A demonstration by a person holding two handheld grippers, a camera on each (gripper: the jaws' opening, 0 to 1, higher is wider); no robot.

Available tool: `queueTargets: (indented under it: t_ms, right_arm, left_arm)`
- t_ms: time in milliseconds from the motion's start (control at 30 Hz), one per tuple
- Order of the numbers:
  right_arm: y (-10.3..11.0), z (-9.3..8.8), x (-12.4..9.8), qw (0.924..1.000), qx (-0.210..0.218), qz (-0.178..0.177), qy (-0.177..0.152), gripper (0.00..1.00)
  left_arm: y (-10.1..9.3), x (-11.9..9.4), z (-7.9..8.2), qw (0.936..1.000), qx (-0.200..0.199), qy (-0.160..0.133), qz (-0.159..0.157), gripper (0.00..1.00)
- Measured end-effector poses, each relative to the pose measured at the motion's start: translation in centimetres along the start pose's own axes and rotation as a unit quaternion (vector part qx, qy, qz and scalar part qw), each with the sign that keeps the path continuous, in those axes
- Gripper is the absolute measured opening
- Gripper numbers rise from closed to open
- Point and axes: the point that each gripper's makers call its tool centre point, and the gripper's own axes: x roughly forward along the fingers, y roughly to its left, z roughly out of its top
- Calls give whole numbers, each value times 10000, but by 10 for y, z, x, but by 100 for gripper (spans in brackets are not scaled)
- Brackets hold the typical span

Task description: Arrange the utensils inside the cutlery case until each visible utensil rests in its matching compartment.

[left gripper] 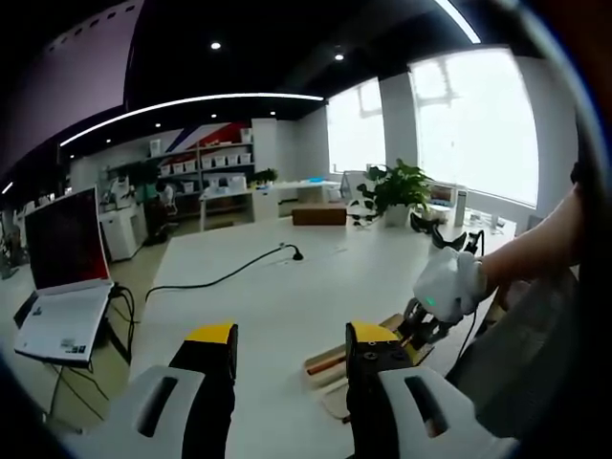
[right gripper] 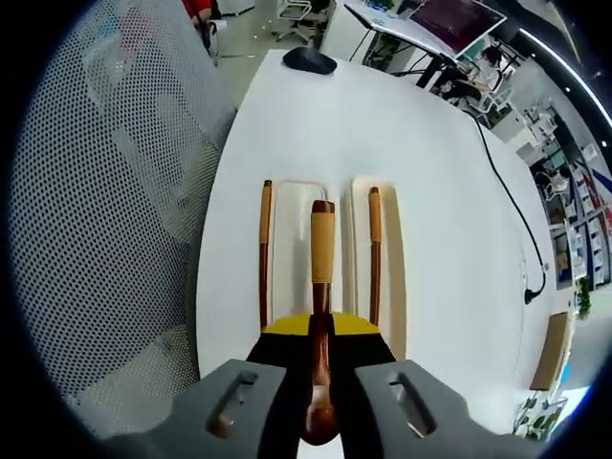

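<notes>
The right gripper (right gripper: 320,339) has its jaws closed on a wooden-handled utensil (right gripper: 322,253), which runs straight out ahead of them; its rounded dark end pokes back between the grey jaw bodies and the light cork-coloured section points forward. In the right gripper view it hangs over the cutlery case (right gripper: 335,258), a pale tray lying on the white table (right gripper: 382,124) close to its near edge, with a mesh chair back just off the table's left edge. The held piece lines up over the ridge between two long compartments rather than over either one. Two slim chopstick-like sticks (right gripper: 264,253) lie lengthwise, one along the case's left edge and the other in the right-hand compartment.

The left gripper (left gripper: 292,349) stands with its jaws apart and empty, above the table. In its view the case (left gripper: 330,368) sits partly behind its right jaw, near the table's right edge, and a gloved hand (left gripper: 449,285) works the other tool over it.

To place this piece well, I judge it should be shifted sideways until it is centred over one compartment, kept parallel to the dividers, lowered until it rests on the floor, and only then released. Letting go on the ridge risks it rolling into the wrong slot or onto a stick. Which compartment matches it cannot be told from here
</notes>
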Motion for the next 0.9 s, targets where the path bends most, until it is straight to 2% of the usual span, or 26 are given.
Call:
queueTargets:
  t_ms: [433,900]
  right_arm:
    - [-14,3,-4,9998,-54,-208,14,1]
    - [-25,8,-5,9995,-168,-280,19,1]
  left_arm:
    - [0,0,0,10000,52,7,-3,46]
    - [1,-1,1,10000,22,-21,-1,46]
